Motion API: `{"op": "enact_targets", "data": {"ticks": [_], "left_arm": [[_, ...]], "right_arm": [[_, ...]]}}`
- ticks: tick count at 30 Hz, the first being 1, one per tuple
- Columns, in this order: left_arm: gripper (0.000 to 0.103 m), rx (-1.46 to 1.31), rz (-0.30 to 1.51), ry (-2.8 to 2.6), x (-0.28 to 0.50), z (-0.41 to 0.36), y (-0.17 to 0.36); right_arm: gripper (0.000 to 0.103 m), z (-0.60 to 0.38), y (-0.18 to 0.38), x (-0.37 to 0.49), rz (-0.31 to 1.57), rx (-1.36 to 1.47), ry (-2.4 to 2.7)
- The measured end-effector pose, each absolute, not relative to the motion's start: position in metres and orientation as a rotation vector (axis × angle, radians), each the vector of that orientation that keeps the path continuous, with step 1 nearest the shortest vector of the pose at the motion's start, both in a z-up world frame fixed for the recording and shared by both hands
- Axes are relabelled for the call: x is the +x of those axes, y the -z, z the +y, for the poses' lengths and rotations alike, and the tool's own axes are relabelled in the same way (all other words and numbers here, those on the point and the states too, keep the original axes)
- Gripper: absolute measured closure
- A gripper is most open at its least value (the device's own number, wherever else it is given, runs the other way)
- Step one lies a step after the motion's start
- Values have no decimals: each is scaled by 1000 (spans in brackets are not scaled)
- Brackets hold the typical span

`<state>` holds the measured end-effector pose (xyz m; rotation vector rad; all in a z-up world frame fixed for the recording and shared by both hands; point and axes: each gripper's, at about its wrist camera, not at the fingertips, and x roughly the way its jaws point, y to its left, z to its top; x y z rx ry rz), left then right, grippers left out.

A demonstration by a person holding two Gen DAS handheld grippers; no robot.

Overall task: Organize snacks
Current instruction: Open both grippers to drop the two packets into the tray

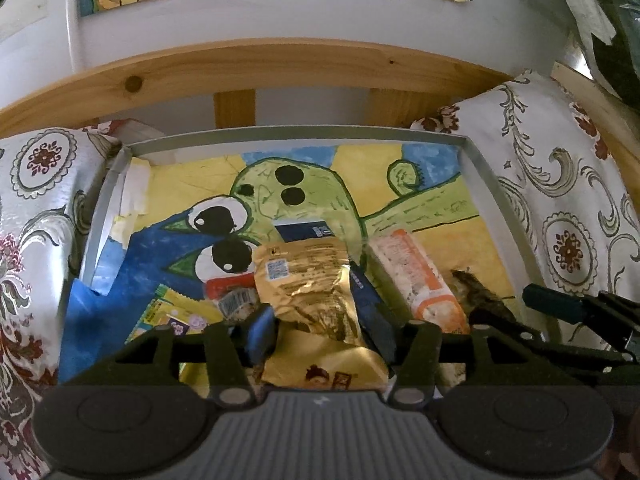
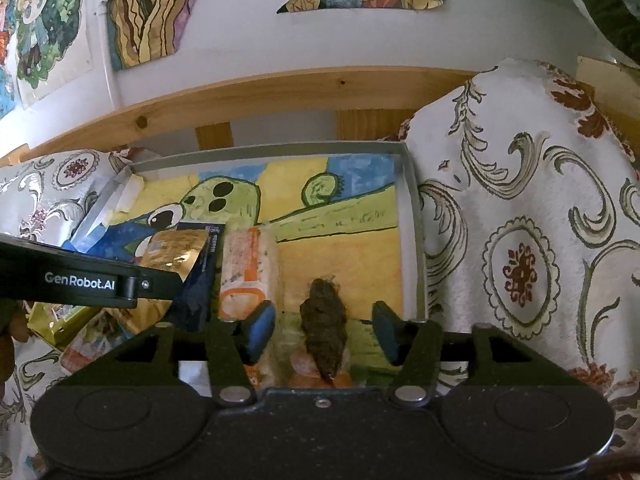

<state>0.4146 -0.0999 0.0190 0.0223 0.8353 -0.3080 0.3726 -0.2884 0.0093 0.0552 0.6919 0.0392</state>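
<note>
the gold packet [image 1: 316,280] lies lengthwise between the open left claw [image 1: 320,330], untouched by its pads, while the open right claw [image 2: 322,330] straddles the brown snack [image 2: 324,328].

My left gripper [image 1: 318,332] points down into a shallow grey tray [image 1: 486,184] lined with a painted cartoon of a green creature with big eyes. A crinkled gold foil snack packet [image 1: 308,280] lies between my blue-padded fingers [image 1: 262,330], which stand apart from it. Behind it is a dark blue packet [image 1: 308,230]; to its right, an orange-and-white wrapped snack [image 1: 420,276]. A yellow-green packet [image 1: 176,316] lies at left. My other gripper's black finger [image 1: 560,306] enters from the right. Floral cloth [image 1: 560,184] flanks the tray.
</note>
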Motion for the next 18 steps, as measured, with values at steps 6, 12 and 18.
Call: {"op": "enact_targets", "data": {"ticks": [6,12,18], "left_arm": [[28,3,821,287,410,-94,-22],[13,-54,787,259,402,-81,-30],[2,-88,724,220,385,-64,-39]], "right_arm": [[29,-286,-12,366,671,33,-37],[15,-286,-19,355,646,32,-16],[6,-287,-27,341,619,44,15]]}}
